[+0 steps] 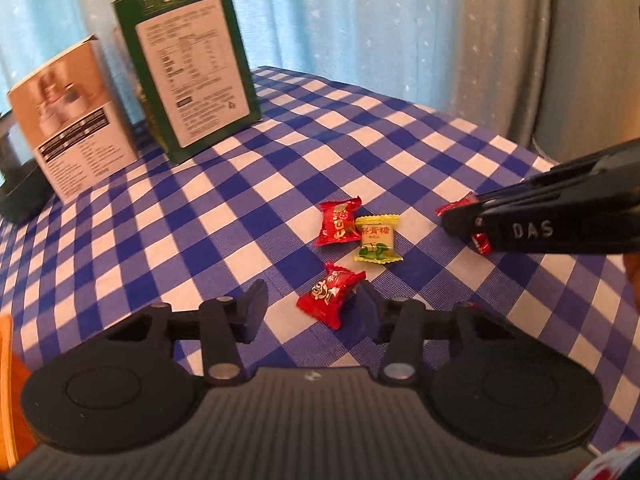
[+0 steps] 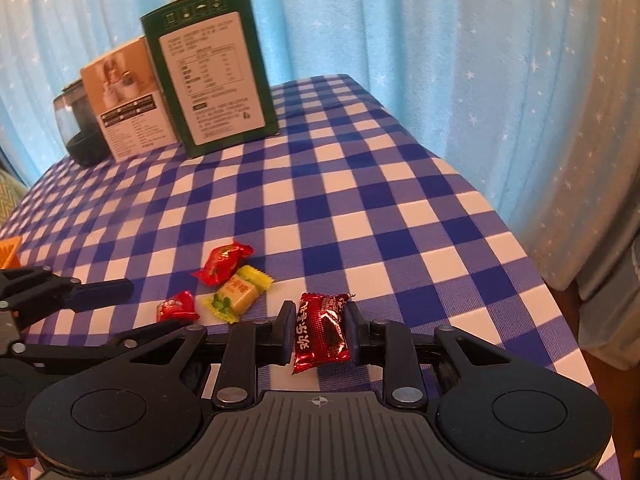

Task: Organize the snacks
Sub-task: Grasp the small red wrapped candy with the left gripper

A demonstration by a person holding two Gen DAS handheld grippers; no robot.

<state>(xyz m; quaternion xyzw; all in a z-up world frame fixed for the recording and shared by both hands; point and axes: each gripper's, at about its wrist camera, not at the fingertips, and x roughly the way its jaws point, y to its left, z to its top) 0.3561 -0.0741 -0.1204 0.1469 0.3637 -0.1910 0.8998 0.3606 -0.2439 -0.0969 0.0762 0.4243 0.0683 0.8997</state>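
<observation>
Right gripper [image 2: 316,330] clamped on a dark red candy [image 2: 320,332] (upright between both pads), yellow candy [image 2: 236,294] and two red candies [image 2: 222,266] left of the fingers, green box [image 2: 212,68] far ahead.

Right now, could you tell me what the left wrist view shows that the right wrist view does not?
Only the left wrist view shows the left gripper with its jaws around a red candy. Only the right wrist view shows the dark red candy face-on in the shut right gripper, plus a dark jar. Both show the yellow candy, the green box and the checked tablecloth.
</observation>
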